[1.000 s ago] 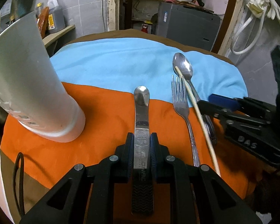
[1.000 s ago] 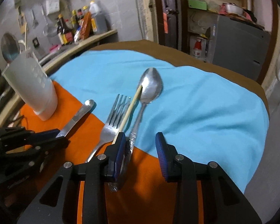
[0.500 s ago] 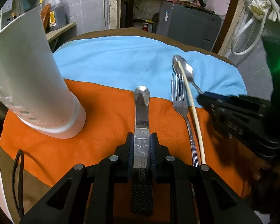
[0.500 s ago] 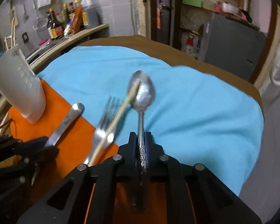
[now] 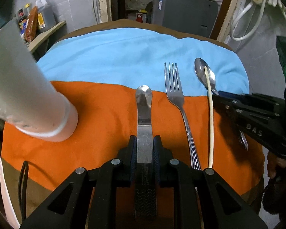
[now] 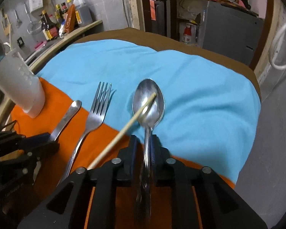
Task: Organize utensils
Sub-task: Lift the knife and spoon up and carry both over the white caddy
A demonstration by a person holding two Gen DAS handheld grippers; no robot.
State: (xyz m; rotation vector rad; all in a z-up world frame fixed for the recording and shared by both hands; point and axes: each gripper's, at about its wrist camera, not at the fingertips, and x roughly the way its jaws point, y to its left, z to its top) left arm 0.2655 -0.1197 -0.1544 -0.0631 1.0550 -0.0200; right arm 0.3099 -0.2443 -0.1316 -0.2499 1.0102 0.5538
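Note:
My left gripper [image 5: 145, 145] is shut on a steel table knife [image 5: 144, 112] whose rounded tip points away over the orange cloth. My right gripper [image 6: 144, 143] is shut on the handle of a steel spoon [image 6: 148, 103], bowl lifted over the blue cloth. A wooden chopstick [image 6: 124, 129] leans with its tip in the spoon bowl. A fork [image 6: 97, 114] lies between the knife [image 6: 65, 120] and the spoon. The white utensil holder [image 5: 22, 87] stands at the left; it also shows in the right wrist view [image 6: 19, 84]. In the left wrist view the fork [image 5: 176, 99], chopstick [image 5: 210, 118] and spoon [image 5: 205, 74] lie to the right.
The round table is covered by an orange cloth [image 5: 97, 110] in front and a blue cloth [image 5: 124, 57] behind. A shelf with bottles [image 6: 64, 17] stands at the far left, a grey cabinet [image 6: 230, 22] behind the table. A black cable [image 5: 22, 187] hangs at the table's front left edge.
My right gripper has closed on the spoon handle and lifted it. The chopstick has shifted with it and rests in the spoon bowl. My left gripper still holds the knife.

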